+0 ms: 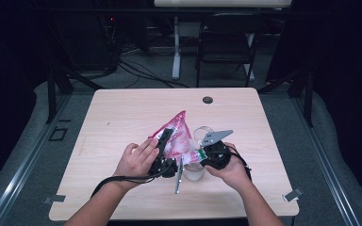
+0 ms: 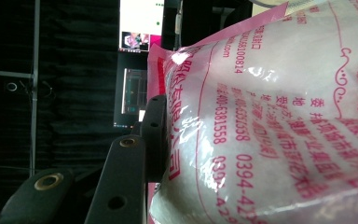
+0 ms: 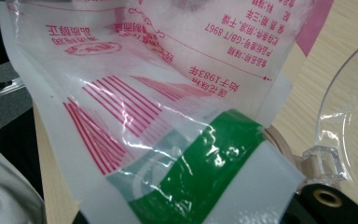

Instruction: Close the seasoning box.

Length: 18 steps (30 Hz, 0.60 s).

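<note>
Above table, bag (image 1: 176, 136) seemingly corner-up.

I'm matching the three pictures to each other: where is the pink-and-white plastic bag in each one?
High view: the bag is at the table's middle, between the two hands.
Left gripper view: it covers the right half, pressed against the black fingers.
Right gripper view: it hangs across the top and middle, green corner lowest.
Shared landmark: the bag's red print, and the clear lid beside it.

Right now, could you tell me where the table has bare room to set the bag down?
The table is bare along its far edge up to the dark grommet, and down its left and right sides. The near middle is crowded: the pink bag, the clear jar and both hands.
</note>
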{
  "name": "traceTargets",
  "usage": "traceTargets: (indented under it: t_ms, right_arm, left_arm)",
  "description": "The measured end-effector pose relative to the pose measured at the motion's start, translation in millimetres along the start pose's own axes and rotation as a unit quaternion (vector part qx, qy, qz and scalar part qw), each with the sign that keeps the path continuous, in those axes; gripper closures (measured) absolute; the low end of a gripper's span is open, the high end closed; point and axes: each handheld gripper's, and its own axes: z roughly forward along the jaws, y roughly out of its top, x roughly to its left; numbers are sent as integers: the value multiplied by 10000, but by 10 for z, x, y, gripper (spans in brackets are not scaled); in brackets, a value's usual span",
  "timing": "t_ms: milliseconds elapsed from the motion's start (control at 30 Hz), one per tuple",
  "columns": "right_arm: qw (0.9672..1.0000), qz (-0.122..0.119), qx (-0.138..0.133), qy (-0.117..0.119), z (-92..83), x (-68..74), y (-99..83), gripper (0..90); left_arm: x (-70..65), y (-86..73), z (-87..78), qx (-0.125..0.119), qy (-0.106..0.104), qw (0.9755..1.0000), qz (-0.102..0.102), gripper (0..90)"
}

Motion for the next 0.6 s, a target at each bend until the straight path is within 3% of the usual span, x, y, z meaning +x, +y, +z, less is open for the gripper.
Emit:
traceTargets:
  t_ms: [600]
  right_arm:
    - [10000, 39, -30, -15, -2, 0, 0, 900]
  left_arm:
    - [14, 6, -4, -12, -11, 10000, -5, 656]
